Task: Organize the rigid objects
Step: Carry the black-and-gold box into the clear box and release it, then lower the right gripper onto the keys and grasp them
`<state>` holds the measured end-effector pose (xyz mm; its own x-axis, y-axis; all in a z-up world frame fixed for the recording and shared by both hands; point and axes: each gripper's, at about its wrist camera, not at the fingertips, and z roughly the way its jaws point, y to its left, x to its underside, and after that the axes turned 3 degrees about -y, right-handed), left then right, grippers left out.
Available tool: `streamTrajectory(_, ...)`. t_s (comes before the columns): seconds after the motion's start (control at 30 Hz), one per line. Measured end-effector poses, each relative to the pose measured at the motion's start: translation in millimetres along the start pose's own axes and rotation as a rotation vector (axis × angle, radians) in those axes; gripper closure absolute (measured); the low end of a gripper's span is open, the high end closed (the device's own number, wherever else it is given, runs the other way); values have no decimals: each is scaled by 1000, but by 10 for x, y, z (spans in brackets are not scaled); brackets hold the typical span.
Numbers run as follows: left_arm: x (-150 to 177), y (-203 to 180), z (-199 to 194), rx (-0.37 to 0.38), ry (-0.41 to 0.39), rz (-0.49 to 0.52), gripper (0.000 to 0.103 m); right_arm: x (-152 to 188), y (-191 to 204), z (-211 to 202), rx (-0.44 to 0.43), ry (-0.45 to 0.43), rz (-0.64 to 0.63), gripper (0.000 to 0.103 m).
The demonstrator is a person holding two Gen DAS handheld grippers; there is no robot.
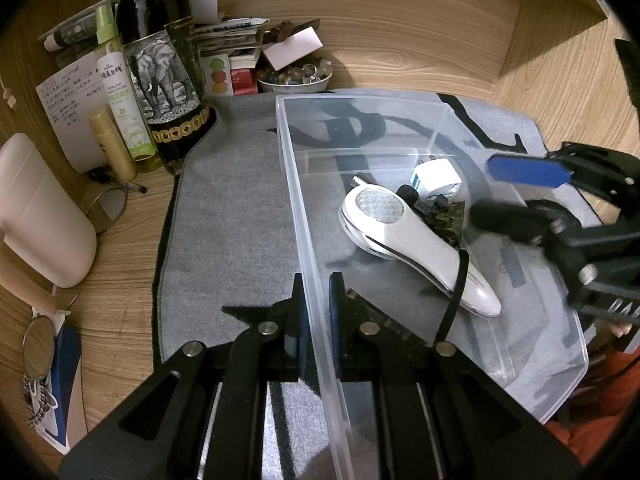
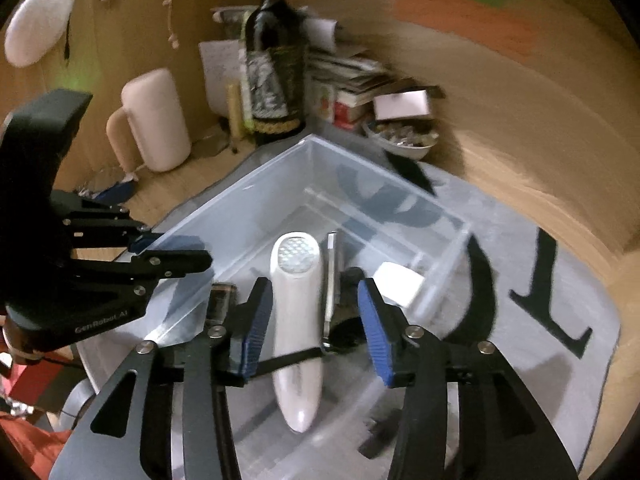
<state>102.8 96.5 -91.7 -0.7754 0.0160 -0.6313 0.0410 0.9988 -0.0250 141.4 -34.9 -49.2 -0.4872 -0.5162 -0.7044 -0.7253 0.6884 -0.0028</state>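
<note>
- The left gripper (image 1: 317,320) pinches the clear plastic bin (image 1: 296,184) by its near side wall.
- The right gripper (image 2: 314,328) stands spread above the white handheld device (image 2: 298,320), pads clear of it.
- That device lies in the bin's near end, beside a white charger (image 1: 438,178).

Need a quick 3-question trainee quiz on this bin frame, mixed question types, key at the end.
1. True or false: the left gripper is clamped on the wall of the clear plastic storage bin.
2. Multiple choice: the long white handheld device with the round textured lens lies A) on the grey felt mat outside the bin, B) inside the bin, C) beside the dark elephant-label wine bottle.
3. Fill in: the right gripper has its blue pads standing ____ the white device, without pressing on it.

Key: 1 true. 2 B. 3 either side of.
</note>
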Motion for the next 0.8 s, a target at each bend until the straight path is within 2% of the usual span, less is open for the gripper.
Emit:
streamTrajectory(0.2,4,-10,-1,-4,0,5,94,102,-238,-264,66,-39,61,59)
streamTrajectory(0.4,2,-18,5,-6,0,6,94,327,-506,-453,143,-31,140,58)
streamTrajectory(0.57,2,-12,3,-4,-1,4,94,589,-628,-415,178,25,186,57)
streamTrajectory(0.8,7,-7,2,4,-5,1,94,939,-768,-158,179,138,238,57)
